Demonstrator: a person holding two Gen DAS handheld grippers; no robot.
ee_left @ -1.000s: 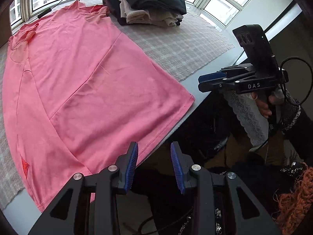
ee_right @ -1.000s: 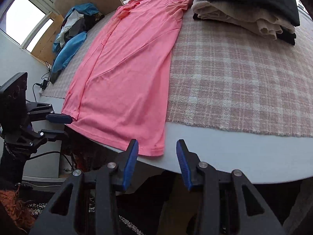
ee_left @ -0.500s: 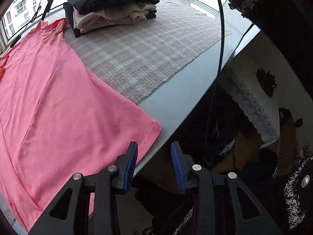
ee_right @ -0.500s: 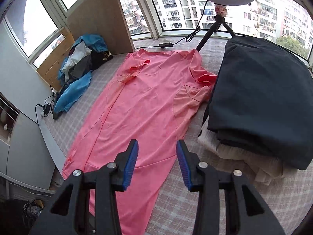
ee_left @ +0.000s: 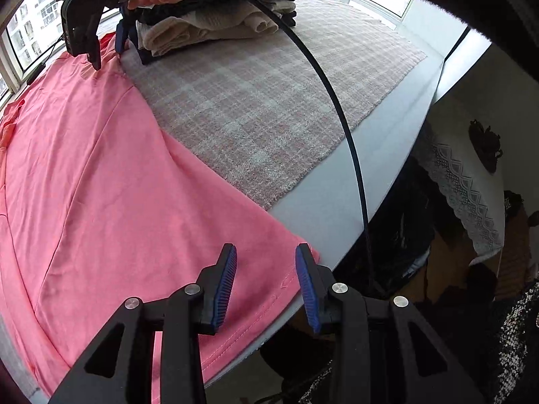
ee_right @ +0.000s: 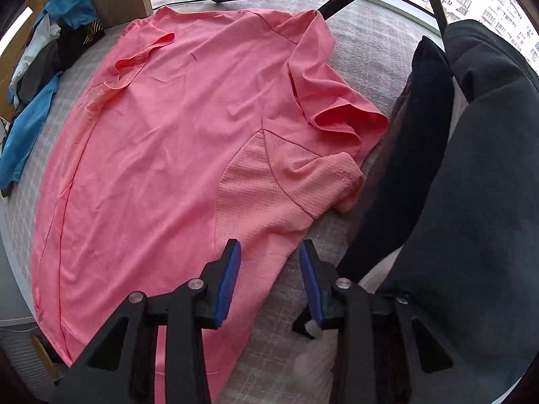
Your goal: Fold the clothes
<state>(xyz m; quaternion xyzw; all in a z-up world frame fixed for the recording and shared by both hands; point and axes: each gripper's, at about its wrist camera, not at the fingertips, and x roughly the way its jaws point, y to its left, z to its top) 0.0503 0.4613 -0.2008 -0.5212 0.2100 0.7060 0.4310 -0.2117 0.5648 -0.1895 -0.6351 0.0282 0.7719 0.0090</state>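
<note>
Pink T-shirt (ee_left: 111, 181) lies spread flat on a plaid cloth (ee_left: 256, 101) over the white table (ee_left: 340, 198), its hem at the near edge. Left gripper (ee_left: 266, 282) hovers over the hem's right corner, jaws apart with nothing between them. Right gripper (ee_right: 269, 279) hangs at the far end over the shirt's side edge just below the right sleeve (ee_right: 337, 128); its jaws have just been closing but stand apart, gripping nothing. Just right of the shirt sits a stack of folded clothes (ee_left: 215, 17), dark on top. Blue garments (ee_right: 33, 107) lie heaped at the far left.
</note>
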